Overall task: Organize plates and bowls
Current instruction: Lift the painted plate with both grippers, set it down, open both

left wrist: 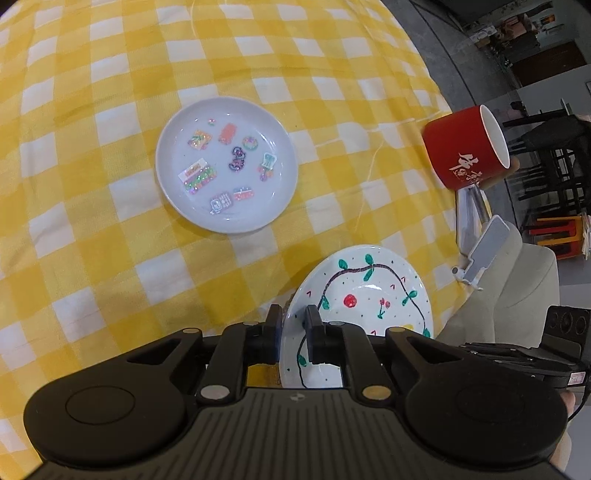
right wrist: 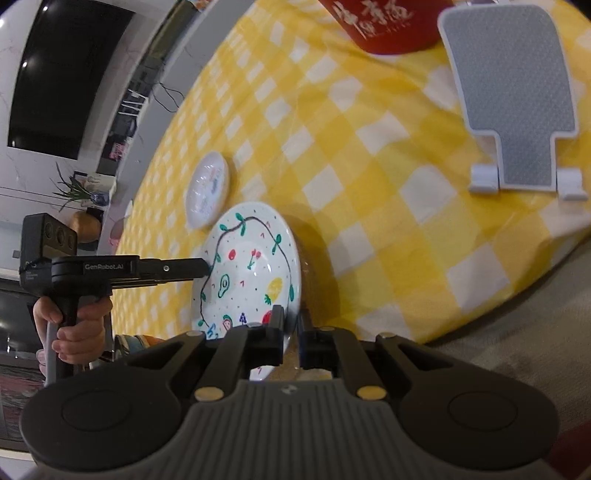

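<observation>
A white plate painted with a green vine, cherries and fruit (left wrist: pixel 369 291) (right wrist: pixel 251 269) is tilted up over the yellow checked tablecloth (left wrist: pixel 110 258). My left gripper (left wrist: pixel 293 317) (right wrist: pixel 204 268) is shut on its rim at one side. My right gripper (right wrist: pixel 290 325) is shut on the rim at the near edge. Something brown (right wrist: pixel 308 266) shows behind the plate's underside; I cannot tell what it is. A second white plate with small colourful stickers (left wrist: pixel 227 164) (right wrist: pixel 207 190) lies flat on the cloth beyond it.
A red mug with white characters (left wrist: pixel 465 147) (right wrist: pixel 380 26) stands at the table's edge. A grey and white phone stand (right wrist: pixel 513 99) (left wrist: pixel 487 247) sits near it. A beige sleeve (left wrist: pixel 517 295) and a hand (right wrist: pixel 77 325) are close by. The cloth drops off the table edge (right wrist: pixel 535 266).
</observation>
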Demonstrator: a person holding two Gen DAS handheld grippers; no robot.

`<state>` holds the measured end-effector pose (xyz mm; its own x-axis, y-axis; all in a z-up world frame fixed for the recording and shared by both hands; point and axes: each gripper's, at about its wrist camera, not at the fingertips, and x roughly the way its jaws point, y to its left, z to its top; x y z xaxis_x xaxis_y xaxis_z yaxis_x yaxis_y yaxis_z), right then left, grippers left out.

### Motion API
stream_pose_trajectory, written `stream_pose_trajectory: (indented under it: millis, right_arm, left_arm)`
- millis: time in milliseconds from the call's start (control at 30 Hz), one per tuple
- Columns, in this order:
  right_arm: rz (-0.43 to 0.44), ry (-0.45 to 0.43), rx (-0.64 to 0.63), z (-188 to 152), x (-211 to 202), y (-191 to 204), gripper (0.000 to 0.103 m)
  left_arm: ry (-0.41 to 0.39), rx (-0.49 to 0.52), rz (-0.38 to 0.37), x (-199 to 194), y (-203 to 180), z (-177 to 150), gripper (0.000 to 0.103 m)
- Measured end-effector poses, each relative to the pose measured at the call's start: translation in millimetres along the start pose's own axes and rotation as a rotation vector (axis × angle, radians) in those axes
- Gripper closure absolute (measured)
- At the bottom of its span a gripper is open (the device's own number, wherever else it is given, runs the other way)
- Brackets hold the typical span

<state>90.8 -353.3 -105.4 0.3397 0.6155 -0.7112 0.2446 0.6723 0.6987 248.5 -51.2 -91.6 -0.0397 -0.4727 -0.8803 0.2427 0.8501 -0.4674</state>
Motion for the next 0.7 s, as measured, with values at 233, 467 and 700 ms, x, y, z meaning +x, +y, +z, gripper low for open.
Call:
stream_pose_trajectory:
  millis: [233, 467, 700]
  right_arm:
    - [-0.01, -0.001, -0.025, -5, 1, 2, 0.098]
    - [-0.002, -0.031, -0.012, -4, 0, 4, 0.098]
    - [-0.01, -0.045, -0.019, -2, 0, 6, 0.098]
  left_arm:
    - [-0.018, 0.027, 0.037, 1, -6, -3, 0.089]
    - [-0.056, 0.081, 0.09, 5, -15, -8, 0.086]
    - [-0.086, 0.094, 0.11, 6, -17, -11, 0.086]
